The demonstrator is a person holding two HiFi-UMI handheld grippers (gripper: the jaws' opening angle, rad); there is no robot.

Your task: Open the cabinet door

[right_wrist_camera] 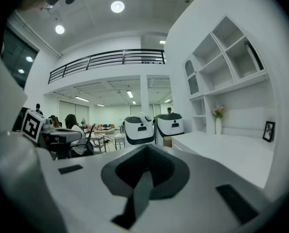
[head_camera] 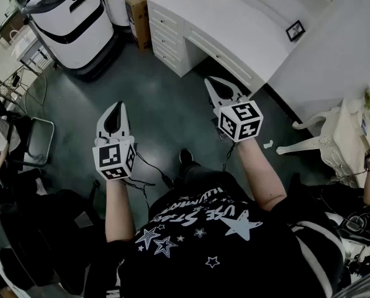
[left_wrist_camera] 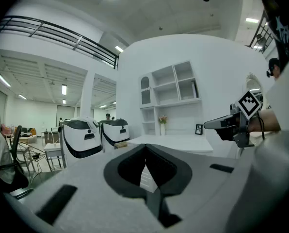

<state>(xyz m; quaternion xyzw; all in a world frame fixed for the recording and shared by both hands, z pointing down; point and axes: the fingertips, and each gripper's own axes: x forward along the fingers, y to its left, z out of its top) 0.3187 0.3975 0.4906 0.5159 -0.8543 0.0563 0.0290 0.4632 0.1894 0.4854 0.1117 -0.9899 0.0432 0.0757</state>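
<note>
Left gripper [head_camera: 118,106] and right gripper [head_camera: 211,81] are both clenched on nothing, jaws together, held out nearly level over the dark floor [head_camera: 160,110]. Neither touches any furniture. The white desk [head_camera: 234,23] stands ahead, the right gripper near its front edge but apart from it, the left one well apart. Its panelled fronts [head_camera: 165,35] at the left end all sit flush and closed. The cabinet door is probably among them, though I cannot tell which. Nothing is done yet: approach, grasp and pull all remain.
</note>
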